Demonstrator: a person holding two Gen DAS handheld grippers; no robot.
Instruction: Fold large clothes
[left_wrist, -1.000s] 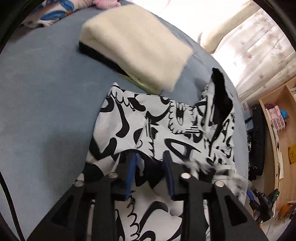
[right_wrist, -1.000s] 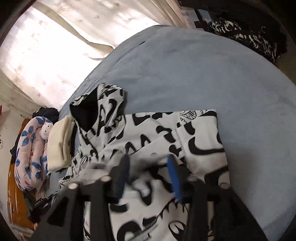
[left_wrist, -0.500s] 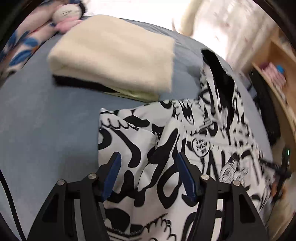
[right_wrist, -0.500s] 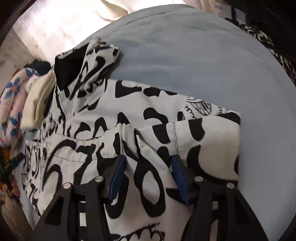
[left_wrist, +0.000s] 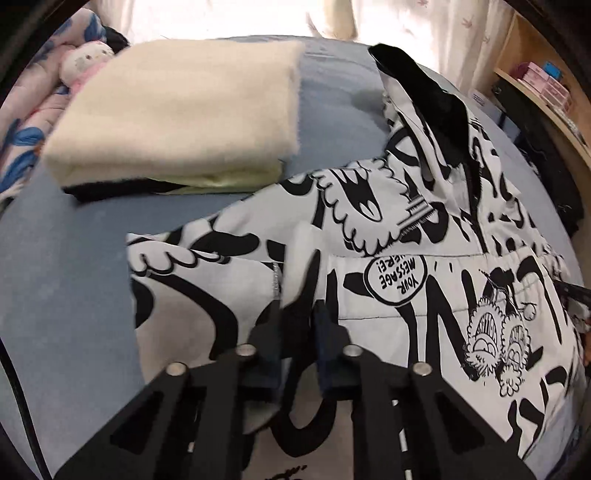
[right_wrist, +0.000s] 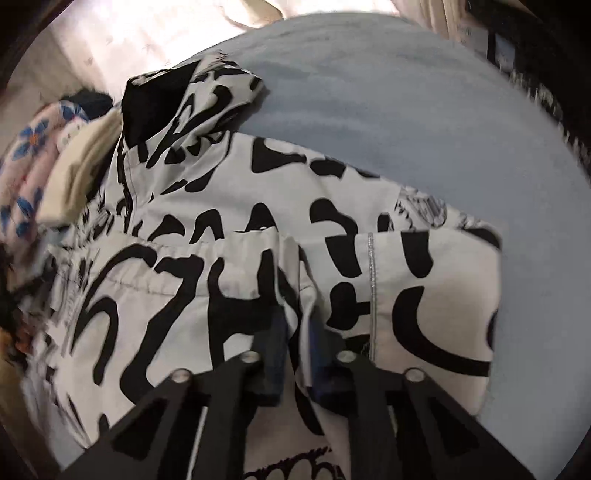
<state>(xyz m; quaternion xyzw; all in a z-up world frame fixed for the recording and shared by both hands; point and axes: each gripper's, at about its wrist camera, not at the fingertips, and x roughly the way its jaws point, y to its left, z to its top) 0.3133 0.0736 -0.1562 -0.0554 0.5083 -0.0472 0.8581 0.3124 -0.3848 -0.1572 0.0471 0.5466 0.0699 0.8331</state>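
Half a second ago both tools stood with jaws spread over the fabric; since then both have been closing. The left gripper (left_wrist: 297, 332) now pinches a raised fold of the black-and-white printed jacket (left_wrist: 424, 258), and the right gripper (right_wrist: 298, 343) is likewise clenched on a ridge of the same jacket (right_wrist: 258, 221). The jacket lies spread on the blue bed (left_wrist: 66, 280), its hood (left_wrist: 417, 85) toward the curtains, with both sleeves folded in over the body.

The fingertips of both grippers are buried in cloth, so how much fabric sits between the pads cannot be made out. The right wrist view is smeared by motion, and its left edge is hard to read.

Only the left wrist view shows the folded cream blanket (left_wrist: 177, 110) clearly, just beside the jacket's shoulder, along with a wooden shelf (left_wrist: 543, 85). The right wrist view alone shows the bare stretch of bed (right_wrist: 406, 110) past the jacket.
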